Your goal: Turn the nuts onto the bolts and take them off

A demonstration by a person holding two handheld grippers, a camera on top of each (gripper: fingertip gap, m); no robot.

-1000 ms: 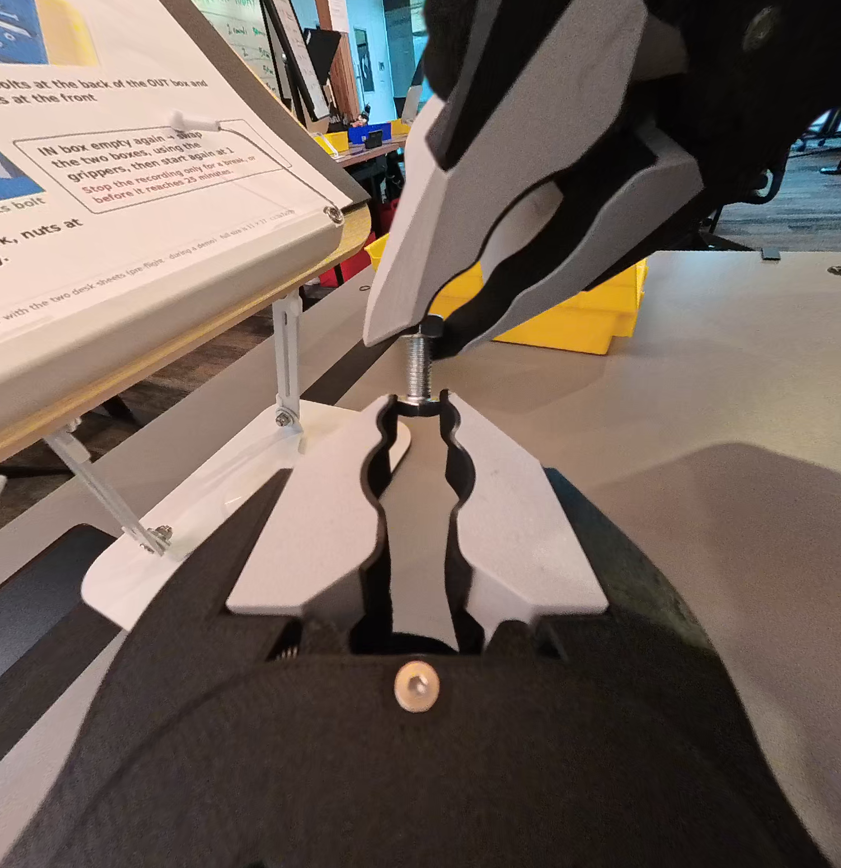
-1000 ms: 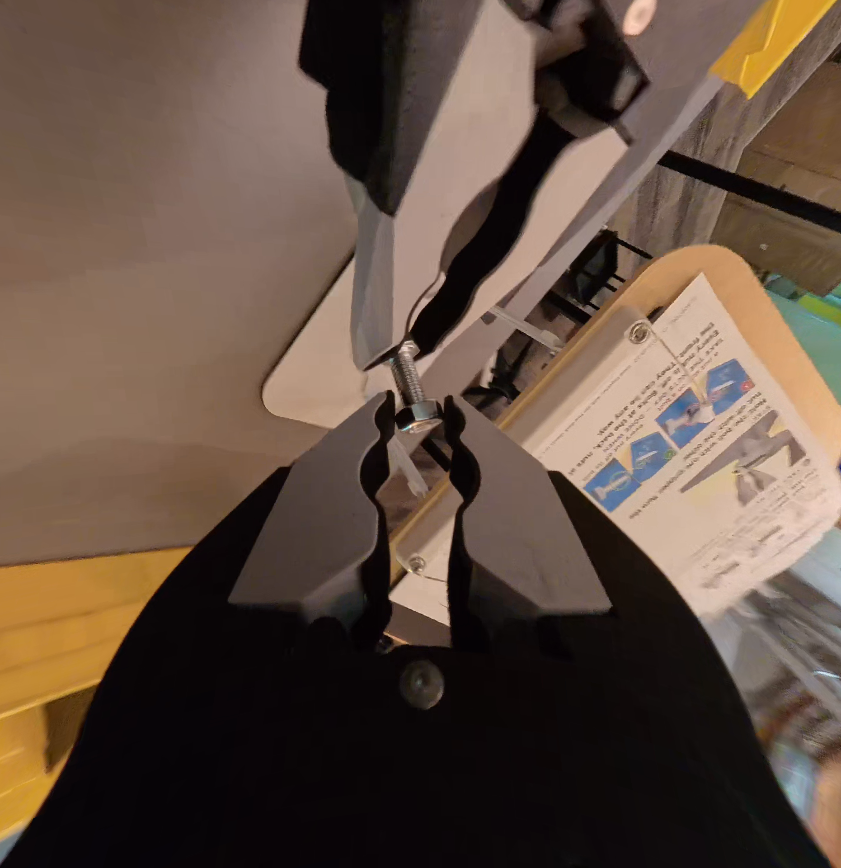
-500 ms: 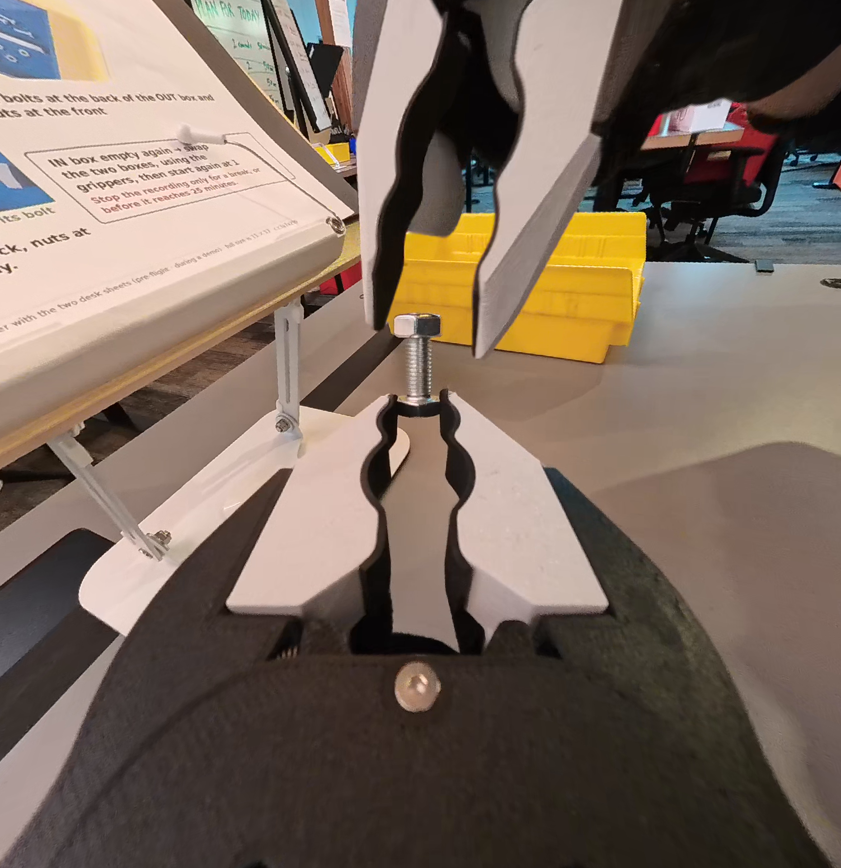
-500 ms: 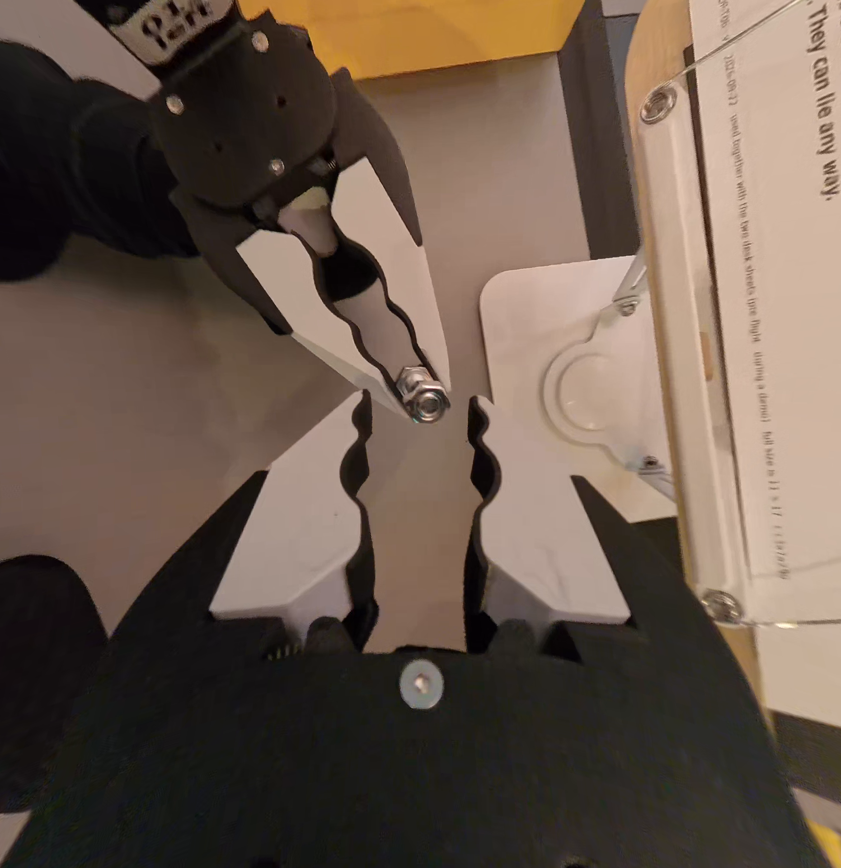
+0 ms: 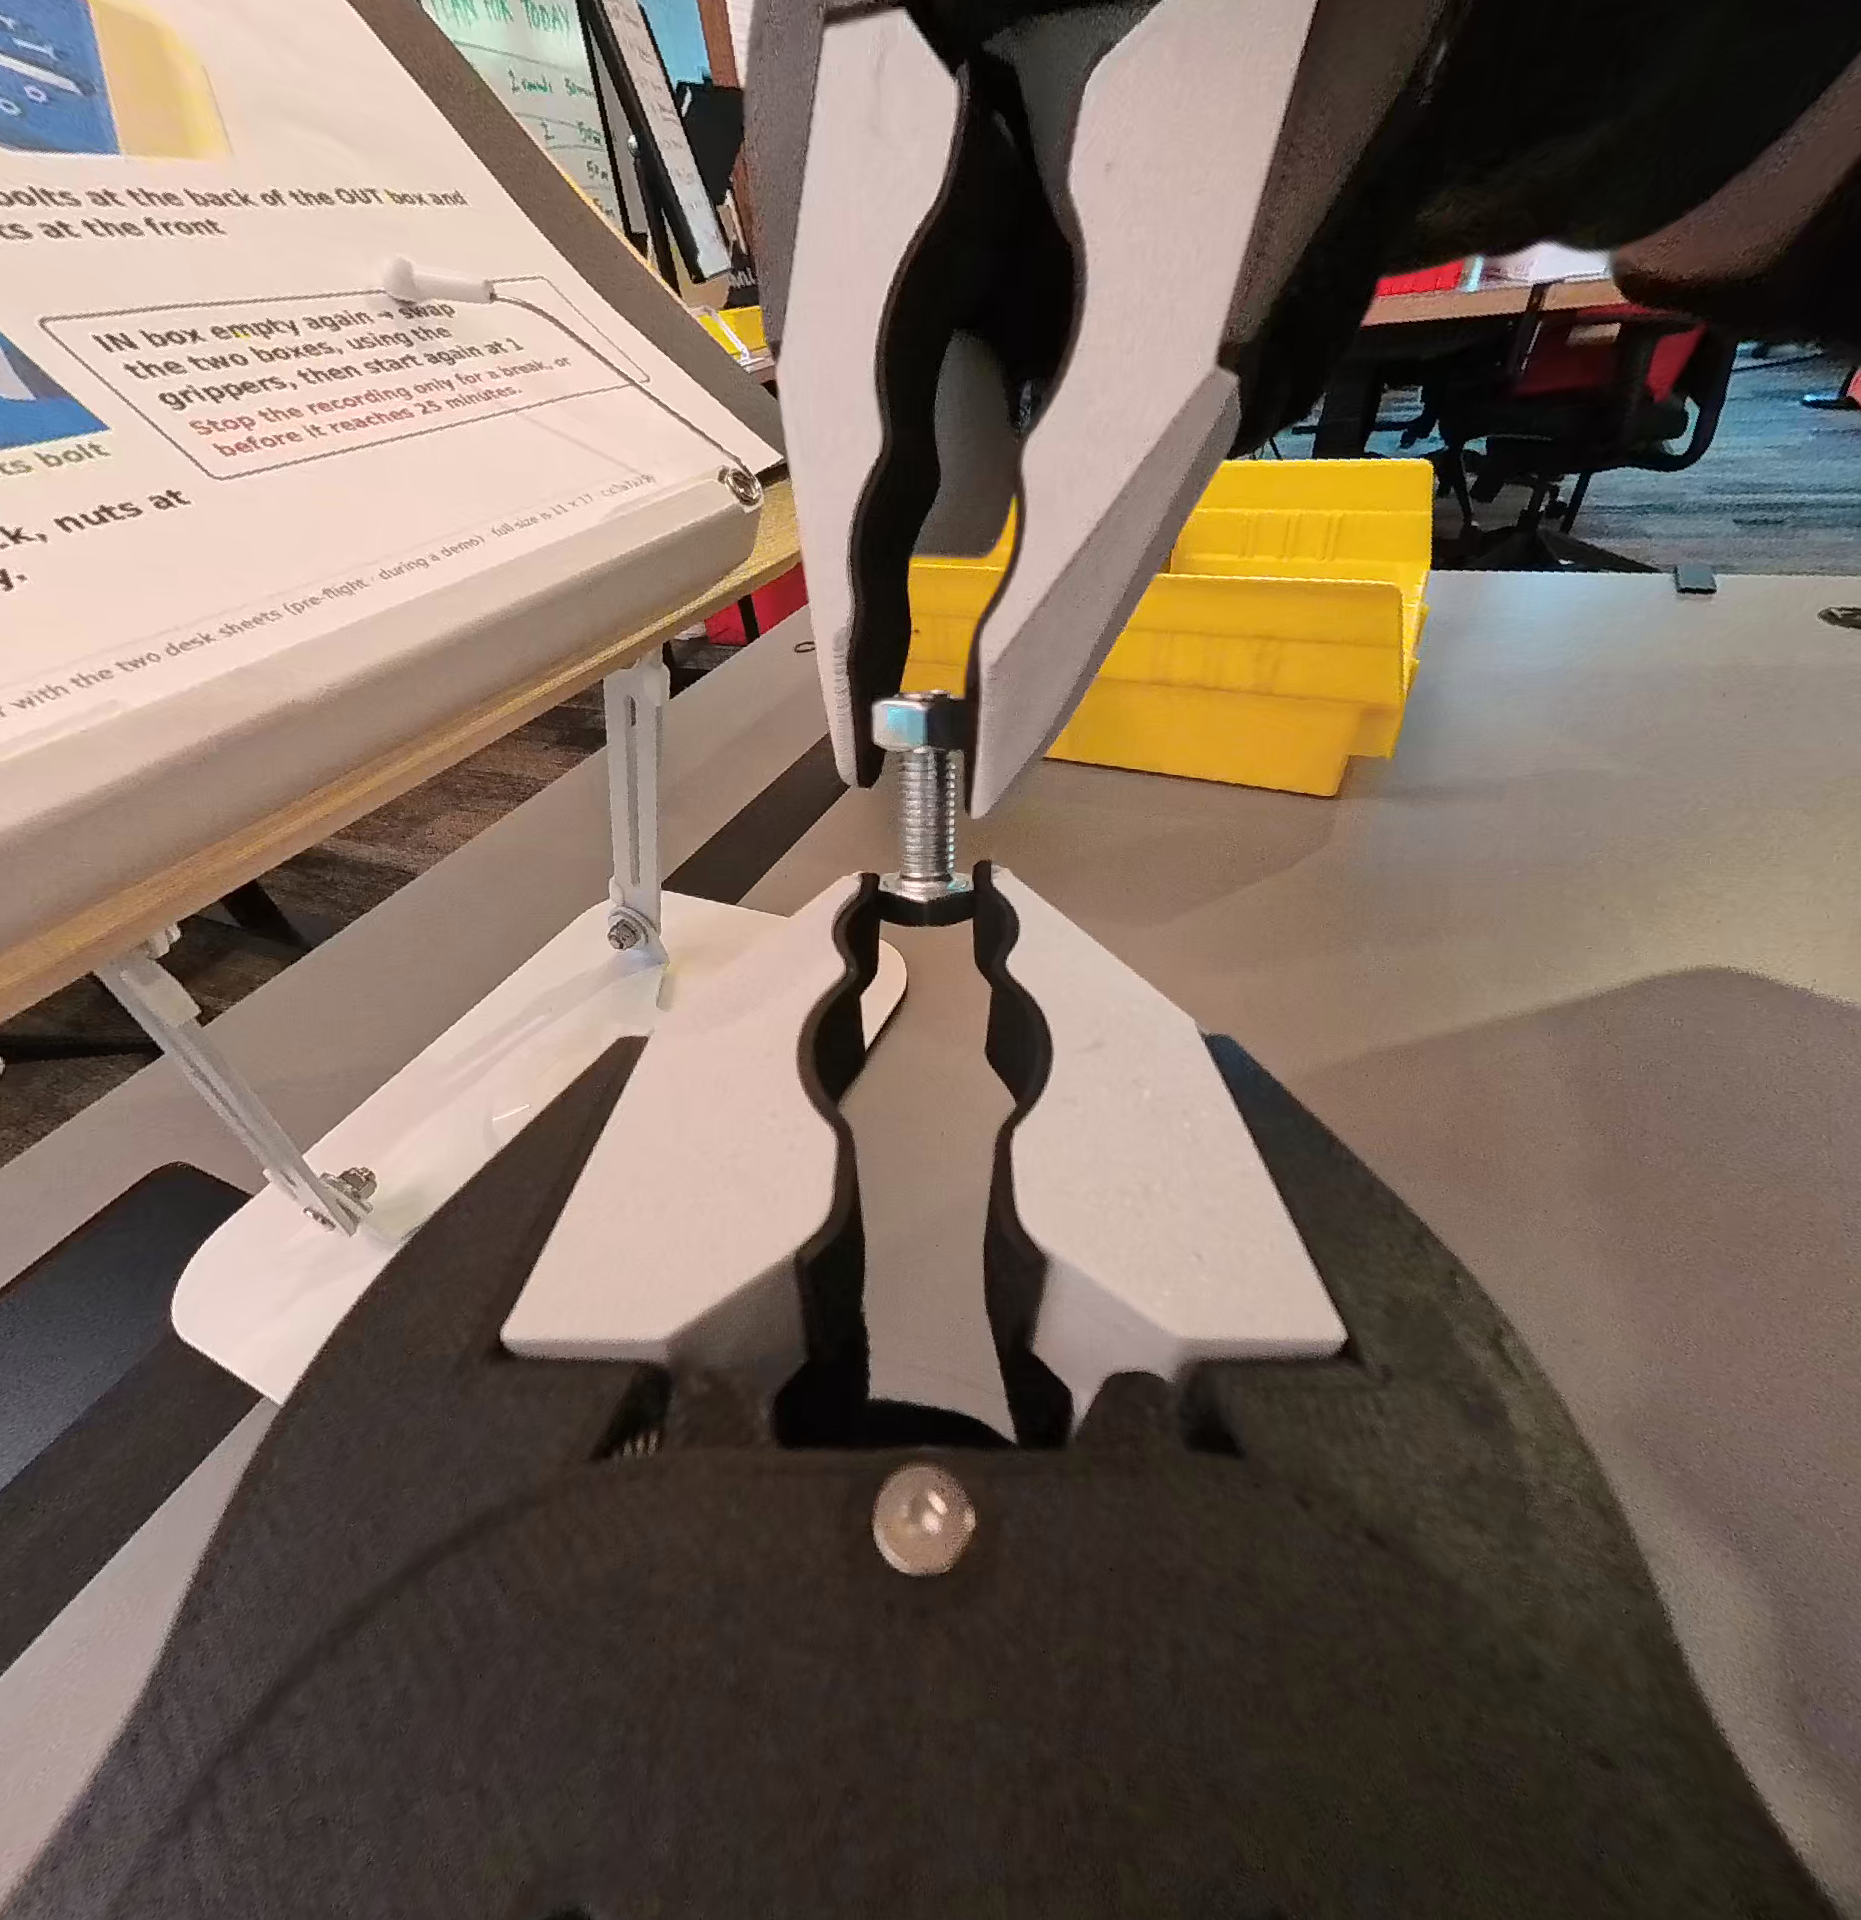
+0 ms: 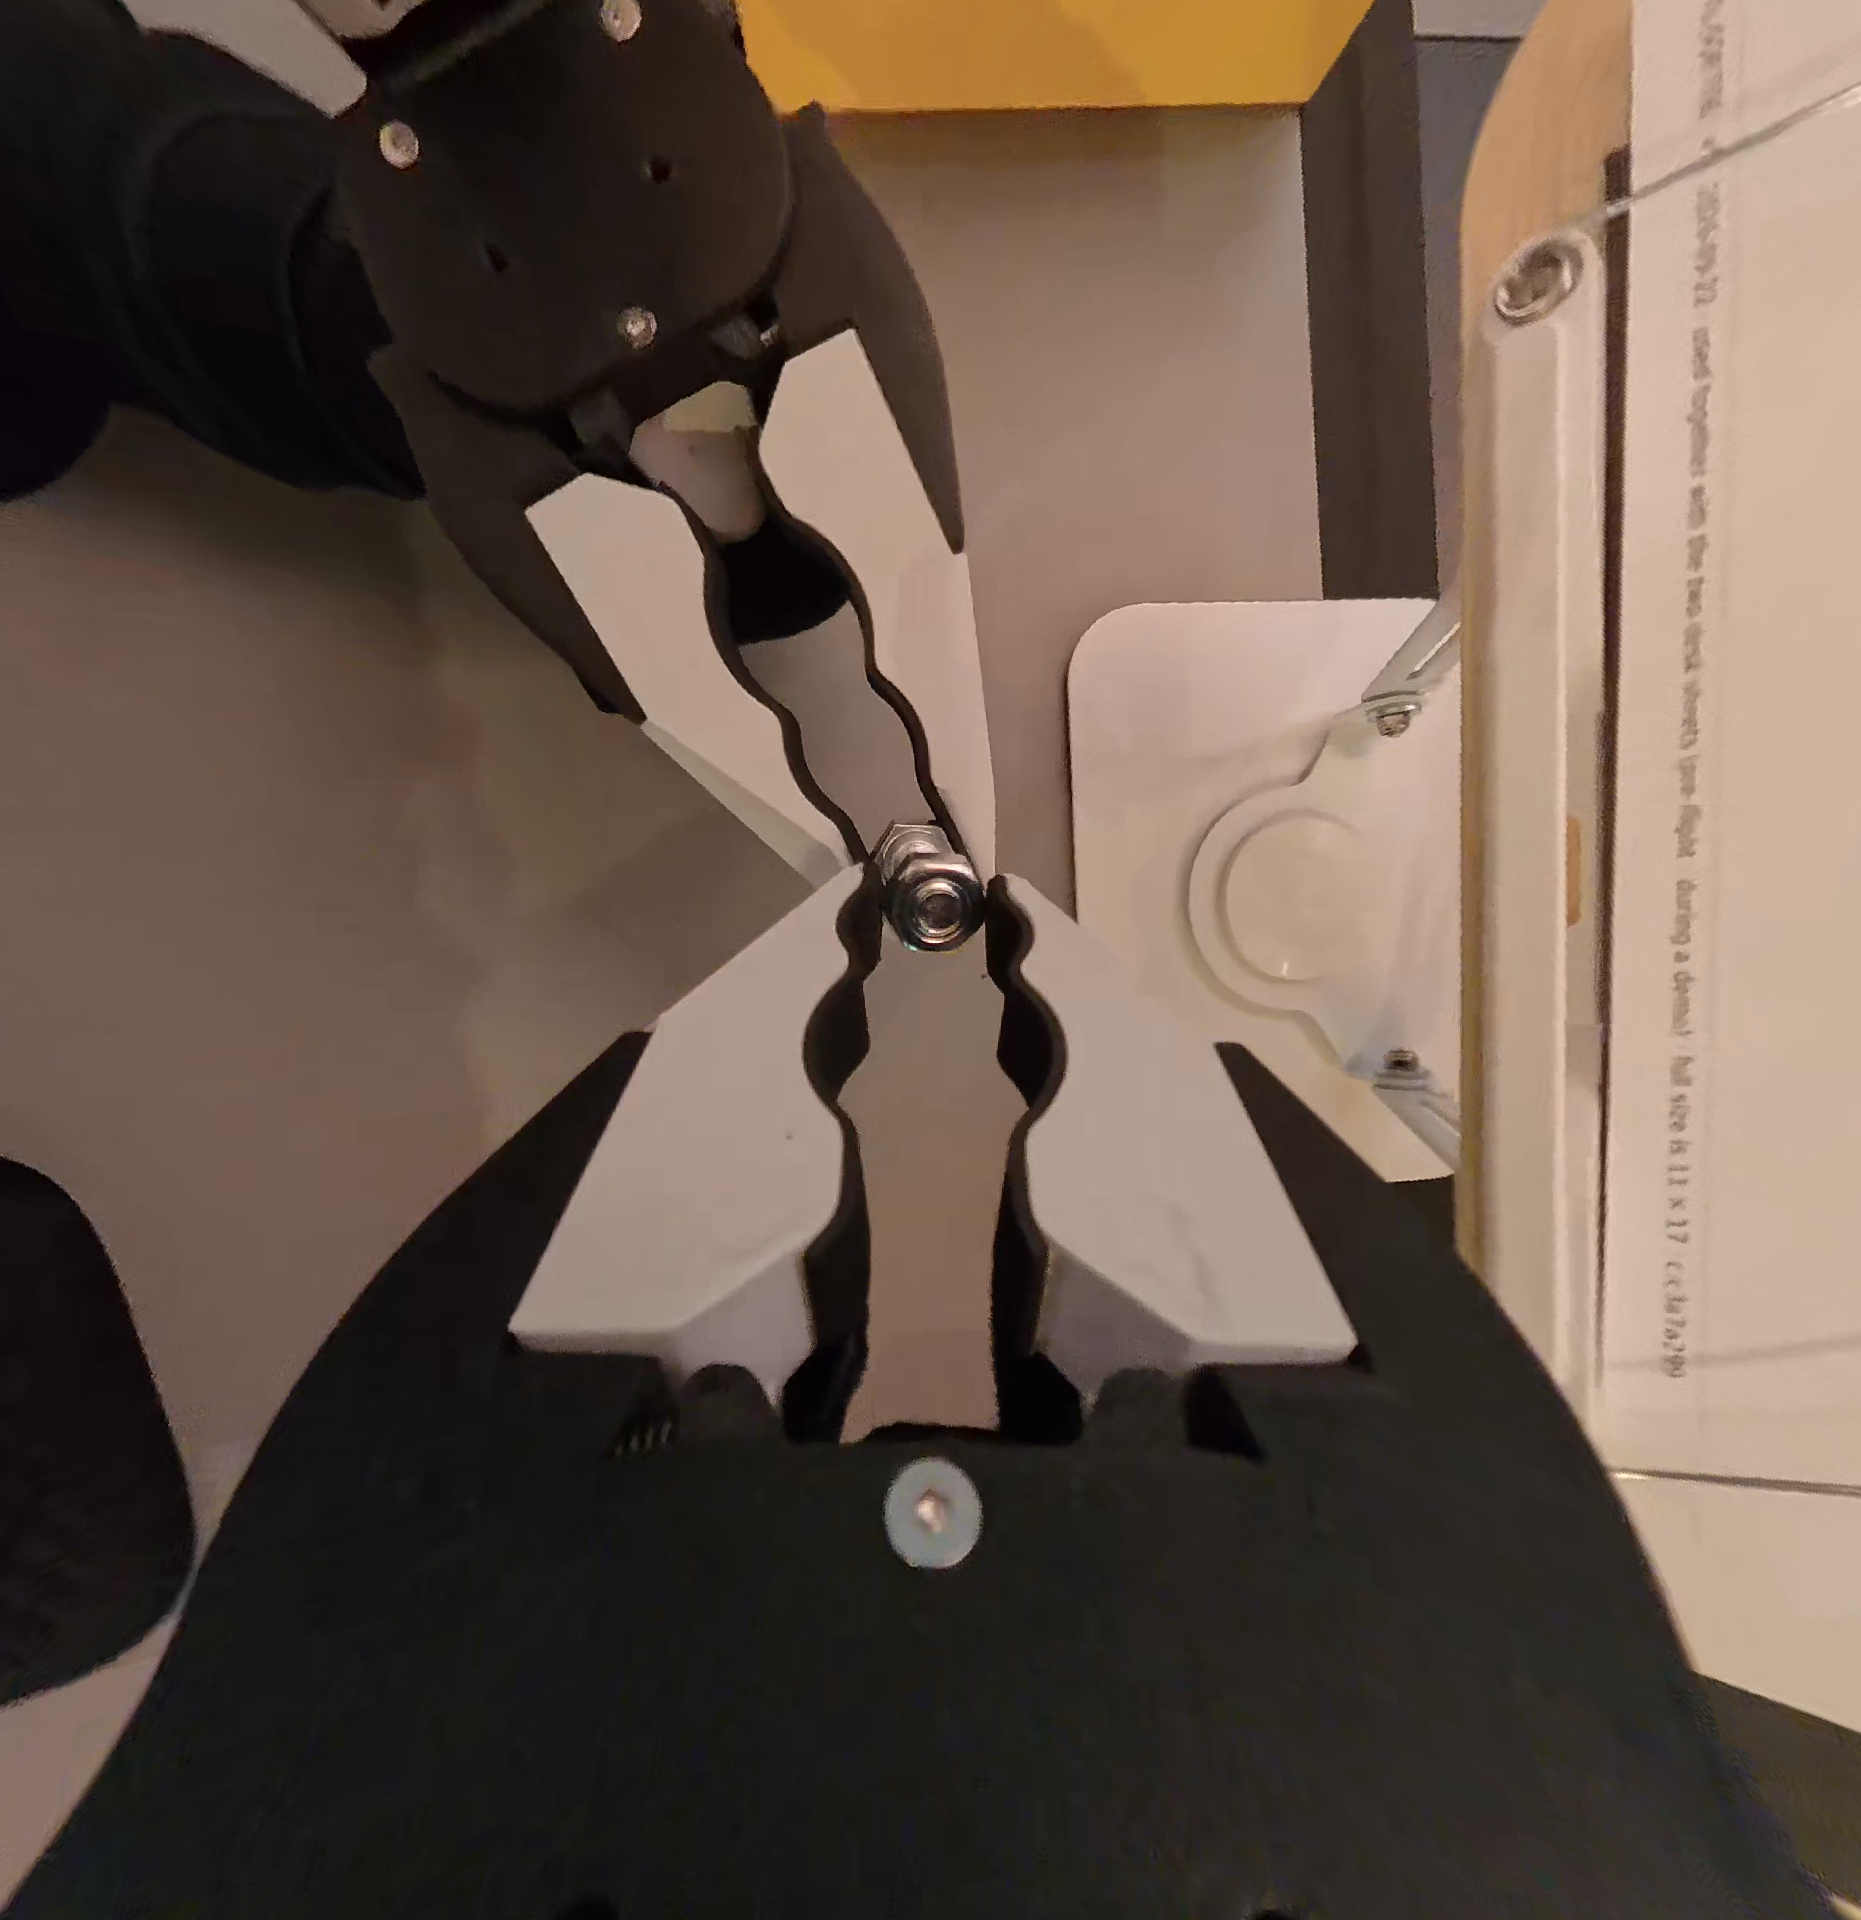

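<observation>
A silver bolt (image 5: 926, 810) stands upright with its hex head up. A nut (image 5: 926, 888) sits on its lower threads. My left gripper (image 5: 926, 883) is shut on the nut and holds it above the grey table (image 5: 1528, 883). My right gripper (image 5: 910, 769) comes straight down from above, its fingers closed on the bolt head. In the right wrist view the right gripper (image 6: 928, 899) clasps the bolt head (image 6: 931, 914), seen end on. The left gripper (image 6: 905, 847) reaches in from the upper left with the nut (image 6: 905, 840).
A yellow bin (image 5: 1269, 644) stands on the table behind the bolt. A slanted instruction board (image 5: 334, 416) on a white stand base (image 5: 438, 1091) is close on the left; in the right wrist view the board (image 6: 1684, 727) is on the right. Office chairs stand far behind. Left and right tips are no more than a few centimetres apart.
A second ago the right gripper gripped the bolt head at a twisted angle. It then opened and swung back upright, and now it has closed on the head again. The left gripper stayed still.
</observation>
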